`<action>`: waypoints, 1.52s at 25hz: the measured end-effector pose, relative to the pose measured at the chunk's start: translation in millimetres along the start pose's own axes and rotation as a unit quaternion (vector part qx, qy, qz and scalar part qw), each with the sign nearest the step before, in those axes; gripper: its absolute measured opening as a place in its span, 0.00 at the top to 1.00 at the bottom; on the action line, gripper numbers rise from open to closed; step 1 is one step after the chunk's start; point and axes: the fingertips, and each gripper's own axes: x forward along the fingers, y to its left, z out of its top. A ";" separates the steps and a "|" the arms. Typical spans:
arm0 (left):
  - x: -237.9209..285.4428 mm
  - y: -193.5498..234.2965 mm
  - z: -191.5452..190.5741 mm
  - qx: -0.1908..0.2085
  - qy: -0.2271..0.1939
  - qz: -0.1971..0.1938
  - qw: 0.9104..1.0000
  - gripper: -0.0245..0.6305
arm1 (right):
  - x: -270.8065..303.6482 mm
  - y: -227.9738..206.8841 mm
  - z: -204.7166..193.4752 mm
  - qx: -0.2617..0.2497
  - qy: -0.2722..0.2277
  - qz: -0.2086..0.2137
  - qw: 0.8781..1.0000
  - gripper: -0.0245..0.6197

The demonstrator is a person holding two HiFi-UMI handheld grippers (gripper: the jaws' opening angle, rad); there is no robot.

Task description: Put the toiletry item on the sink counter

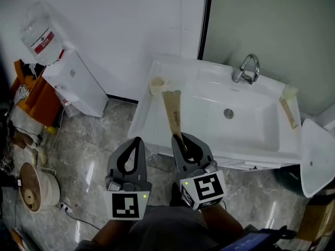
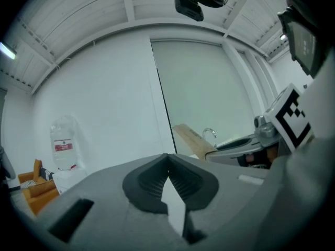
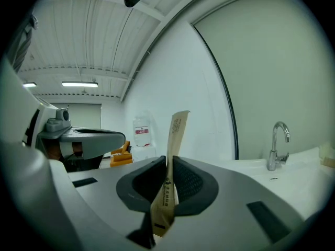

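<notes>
A long tan paper-wrapped toiletry packet (image 1: 173, 114) sticks out of my right gripper (image 1: 180, 138), which is shut on its lower end; the packet (image 3: 172, 156) rises upright between the jaws in the right gripper view. It hangs over the front left part of the white sink counter (image 1: 152, 101). My left gripper (image 1: 137, 141) is shut and holds nothing, a little left of the right one, above the floor in front of the counter. The left gripper view shows its jaws (image 2: 168, 166) closed together, with the packet (image 2: 192, 139) beyond.
A small cup (image 1: 157, 84) stands on the counter's left rim, a chrome tap (image 1: 247, 68) at the back, and another tan packet (image 1: 288, 110) on the right rim. A water dispenser (image 1: 76, 80) stands at left against the wall. A white bin lid (image 1: 316, 156) is at right.
</notes>
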 end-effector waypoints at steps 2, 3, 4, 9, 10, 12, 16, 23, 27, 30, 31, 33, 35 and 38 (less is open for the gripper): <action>7.5 2.4 7.2 0.012 -0.007 0.007 1.000 0.95 | 7.0 -6.5 8.2 -0.003 -0.008 0.005 1.000 0.89; 11.0 4.7 10.0 0.016 -0.009 0.011 1.000 0.95 | 10.7 -9.8 11.3 -0.004 -0.013 0.006 1.000 0.89; 14.0 7.8 12.8 0.019 -0.013 0.017 1.000 0.95 | 14.3 -12.6 13.7 -0.004 -0.017 0.008 1.000 0.89; 22.4 24.0 18.1 0.022 -0.021 0.042 0.999 0.95 | 30.7 -14.7 22.5 -0.020 -0.013 0.027 0.999 0.89; 23.4 25.2 17.7 0.020 -0.022 0.044 0.999 0.95 | 33.5 -14.7 23.6 -0.022 -0.014 0.029 0.999 0.89; 24.2 27.2 14.9 0.015 -0.021 0.047 0.999 0.95 | 38.6 -13.8 24.2 -0.024 -0.017 0.034 0.999 0.89; 24.3 38.3 4.4 0.004 -0.011 0.053 0.999 0.95 | 50.7 -10.8 18.9 -0.024 -0.007 0.037 0.999 0.89; 43.5 65.3 -10.0 -0.014 -0.005 0.051 0.999 0.95 | 81.7 -11.7 10.4 -0.030 0.013 0.028 0.999 0.89; 62.4 80.6 -9.6 -0.015 -0.009 0.044 0.999 0.95 | 102.6 -16.3 12.4 -0.031 0.017 0.021 0.999 0.89; 75.3 89.7 -17.7 -0.021 0.002 0.039 0.999 0.95 | 116.7 -19.4 5.8 -0.031 0.029 0.018 0.999 0.89; 79.7 91.8 -19.9 -0.023 0.004 0.036 0.999 0.95 | 120.7 -21.0 3.2 -0.031 0.033 0.016 0.999 0.89; 88.5 95.0 -23.3 -0.021 0.007 0.029 0.999 0.95 | 128.5 -24.3 -1.0 -0.027 0.040 0.013 0.999 0.89; 96.7 97.7 -28.1 -0.021 0.012 0.023 0.999 0.95 | 136.0 -26.4 -5.1 -0.023 0.046 0.011 0.999 0.89; 105.6 102.4 -39.5 -0.030 0.028 0.018 0.999 0.95 | 145.4 -26.7 -13.9 -0.018 0.057 0.011 0.998 0.89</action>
